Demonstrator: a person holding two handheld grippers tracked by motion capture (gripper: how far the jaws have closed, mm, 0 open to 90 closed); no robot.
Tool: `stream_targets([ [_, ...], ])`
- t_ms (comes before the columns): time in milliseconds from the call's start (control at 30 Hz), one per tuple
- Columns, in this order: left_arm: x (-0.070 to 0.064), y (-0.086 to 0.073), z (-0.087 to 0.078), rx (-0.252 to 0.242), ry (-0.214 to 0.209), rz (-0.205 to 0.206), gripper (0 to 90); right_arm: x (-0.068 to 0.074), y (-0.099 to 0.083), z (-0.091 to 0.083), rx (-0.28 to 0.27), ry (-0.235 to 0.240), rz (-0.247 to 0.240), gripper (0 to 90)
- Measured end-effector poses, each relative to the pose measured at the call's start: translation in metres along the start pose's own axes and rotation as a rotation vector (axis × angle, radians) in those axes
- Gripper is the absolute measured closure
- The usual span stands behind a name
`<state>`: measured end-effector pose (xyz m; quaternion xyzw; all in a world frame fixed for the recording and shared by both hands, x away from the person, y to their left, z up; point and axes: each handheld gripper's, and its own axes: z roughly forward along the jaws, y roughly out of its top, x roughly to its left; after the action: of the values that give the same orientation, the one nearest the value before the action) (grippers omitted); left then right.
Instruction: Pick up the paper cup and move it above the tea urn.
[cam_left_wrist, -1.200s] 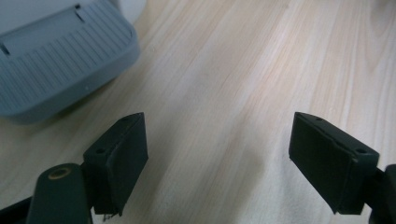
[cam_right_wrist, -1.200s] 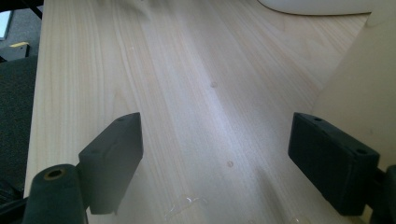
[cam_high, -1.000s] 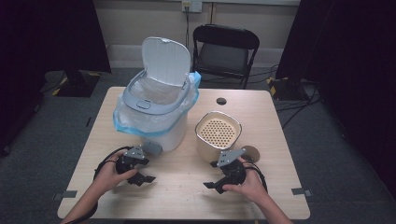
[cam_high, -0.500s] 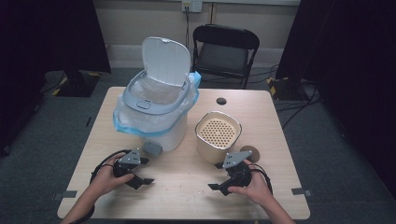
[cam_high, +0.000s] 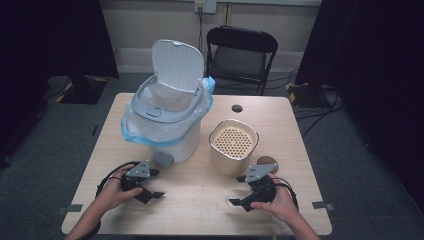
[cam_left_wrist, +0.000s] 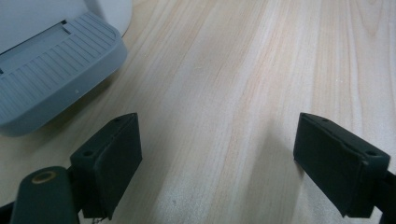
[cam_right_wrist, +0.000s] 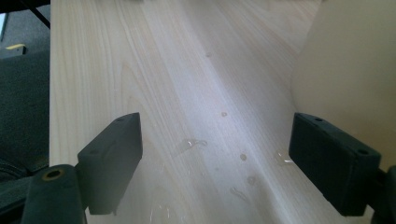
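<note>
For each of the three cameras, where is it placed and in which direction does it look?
High view: above the person's side, looking forward and down on the table; both hands, left gripper and right gripper show.
Left gripper view: on the left gripper, along open jaws toward the bin's grey pedal.
Right gripper view: on the right gripper, along open jaws over wet wood; beige container at right.
Shared: the high view also shows the pedal and the container.
</note>
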<state>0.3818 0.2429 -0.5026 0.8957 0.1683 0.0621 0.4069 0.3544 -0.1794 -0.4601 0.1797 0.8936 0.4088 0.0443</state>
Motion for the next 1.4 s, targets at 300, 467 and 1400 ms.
stream_targets([
  [300,0.0,0.0,0.0,0.001,0.0,0.002,14.5,0.0,-0.012,-0.011,0.004,-0.017,0.014,18.5],
  [467,0.0,0.0,0.0,0.001,0.001,0.002,14.5,0.001,-0.015,-0.015,0.004,-0.022,0.02,18.3],
  [1400,0.0,0.0,0.0,0.001,0.002,0.0,14.4,-0.002,-0.046,-0.051,0.004,-0.084,0.081,18.2],
])
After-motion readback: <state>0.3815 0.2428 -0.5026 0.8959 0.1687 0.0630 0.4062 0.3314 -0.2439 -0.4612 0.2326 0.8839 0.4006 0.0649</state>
